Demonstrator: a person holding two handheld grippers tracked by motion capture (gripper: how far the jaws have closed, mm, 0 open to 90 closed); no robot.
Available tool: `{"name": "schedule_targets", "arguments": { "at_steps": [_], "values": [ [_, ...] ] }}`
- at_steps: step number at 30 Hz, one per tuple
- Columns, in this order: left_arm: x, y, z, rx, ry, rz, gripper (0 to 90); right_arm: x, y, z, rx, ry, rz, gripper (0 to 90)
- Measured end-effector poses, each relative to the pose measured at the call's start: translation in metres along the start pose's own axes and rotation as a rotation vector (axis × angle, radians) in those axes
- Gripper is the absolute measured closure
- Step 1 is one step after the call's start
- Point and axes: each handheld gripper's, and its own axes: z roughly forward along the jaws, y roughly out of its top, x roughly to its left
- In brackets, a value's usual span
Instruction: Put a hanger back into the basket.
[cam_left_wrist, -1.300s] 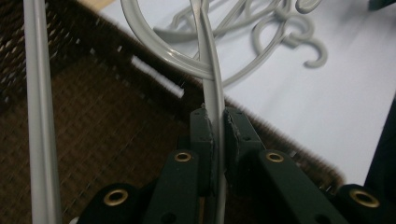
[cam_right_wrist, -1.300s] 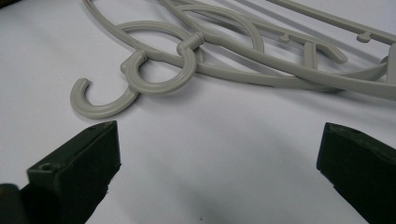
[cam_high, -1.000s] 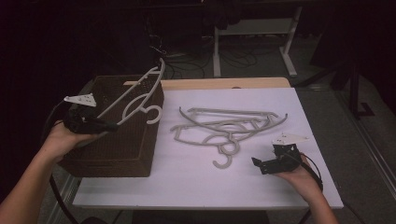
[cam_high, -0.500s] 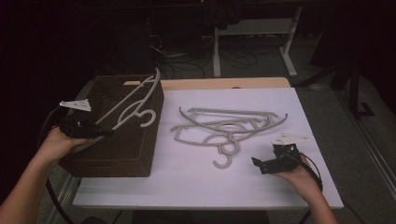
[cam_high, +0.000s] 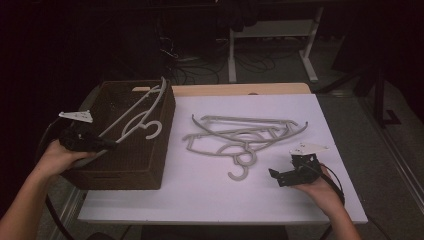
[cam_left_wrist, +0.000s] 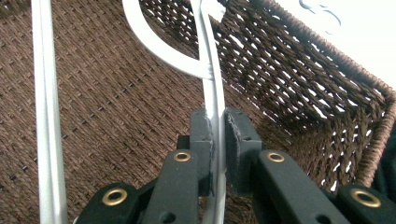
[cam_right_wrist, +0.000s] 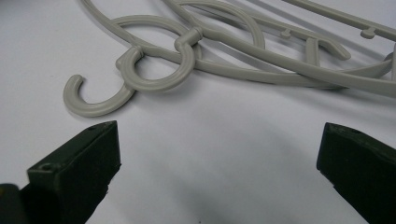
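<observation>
Brown woven wicker is taking in the load: the left gripper (cam_high: 82, 140) is lowering a pale grey plastic coat hanger (cam_high: 137, 112) into the dark rectangular basket (cam_high: 150, 172) at the left of the white table (cam_high: 210, 200). Its jaws are clamping narrowly on the hanger's thin arm (cam_left_wrist: 215, 107), pads pressing both sides. The hanger is leaning tilted, its far end propped on the basket's rim. I'd say the placing step is under way; next it calls for letting go. The right gripper (cam_right_wrist: 217, 163) is waiting with jaws spread wide and holding nothing, just short of the tangled grey hangers (cam_high: 245, 137) lying on the table.
</observation>
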Motion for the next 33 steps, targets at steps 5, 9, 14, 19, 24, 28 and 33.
{"name": "schedule_targets", "arguments": {
  "at_steps": [5, 9, 14, 19, 24, 28, 33],
  "values": [
    [-0.003, -0.001, 0.004, 0.025, 0.011, -0.006, 82.1, 0.000, 0.001, 0.000, 0.000, 0.004, -0.002, 0.0],
    [0.003, -0.004, 0.007, 0.045, 0.056, -0.021, 81.5, 0.000, 0.001, 0.001, 0.000, 0.005, -0.002, 0.0],
    [0.008, -0.009, 0.010, 0.058, 0.079, -0.030, 81.1, 0.000, 0.001, 0.001, -0.001, 0.006, -0.002, 0.0],
    [0.013, -0.010, 0.004, 0.029, 0.100, -0.073, 59.8, 0.000, 0.002, 0.001, -0.001, 0.007, -0.003, 0.0],
    [0.015, -0.009, -0.004, -0.059, 0.108, -0.095, 45.2, 0.000, 0.002, 0.001, -0.002, 0.008, -0.003, 0.0],
    [0.012, -0.005, -0.006, -0.105, 0.104, -0.088, 35.9, 0.000, 0.002, 0.002, 0.000, 0.008, -0.002, 0.0],
    [0.003, 0.006, -0.008, -0.168, 0.084, -0.066, 27.2, -0.001, 0.002, 0.001, -0.001, 0.009, 0.002, 0.0]
  ]
}}
